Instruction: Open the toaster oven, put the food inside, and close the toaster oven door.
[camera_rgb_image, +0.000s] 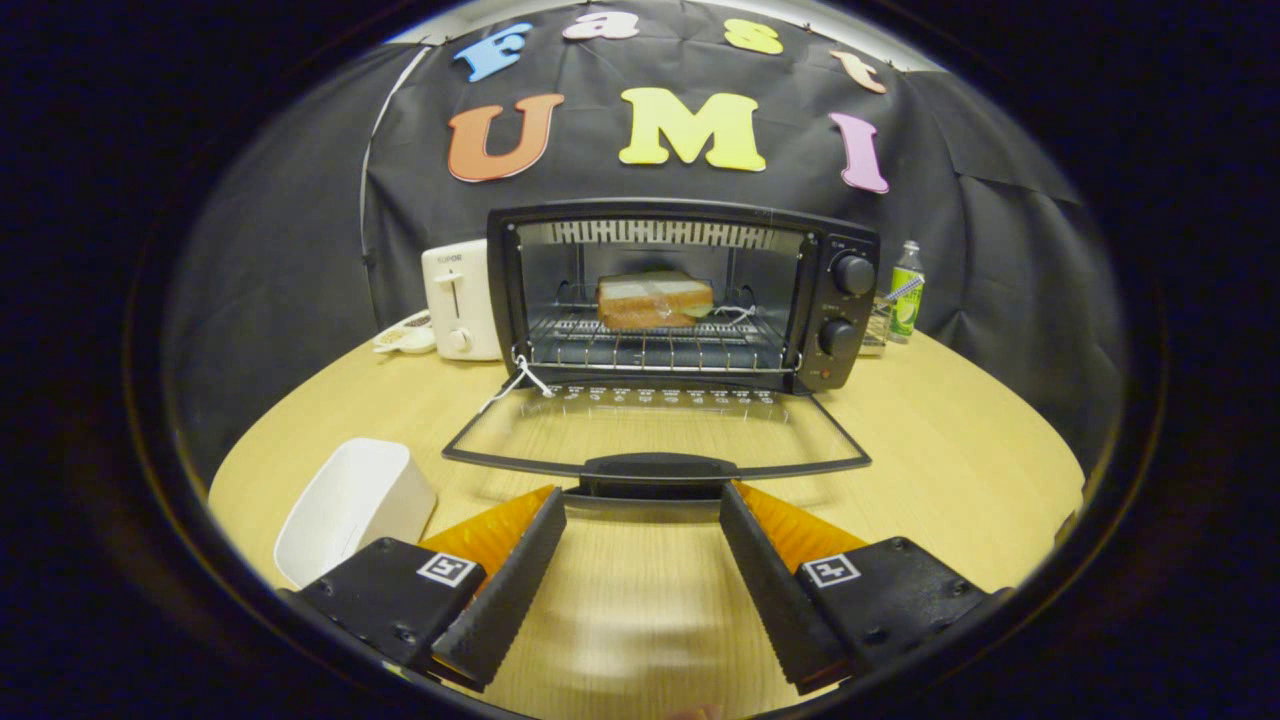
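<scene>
A black toaster oven (845, 300) stands on the wooden table (950, 450) ahead of me. Its glass door (655, 430) lies folded down flat toward me. The door's black handle (655, 470) sits just ahead of my fingertips. Inside, a wrapped sandwich (655, 298) rests on the wire rack (655, 345) near the back. My gripper (643, 500) is open, fingers spread wide, with nothing between them but bare table. A white string (520, 380) hangs from the door's left hinge corner.
A white slot toaster (458, 298) stands left of the oven, with a small white object (405, 335) beside it. A white rectangular container (350, 505) sits beside my left finger. A green bottle (906, 292) stands right of the oven.
</scene>
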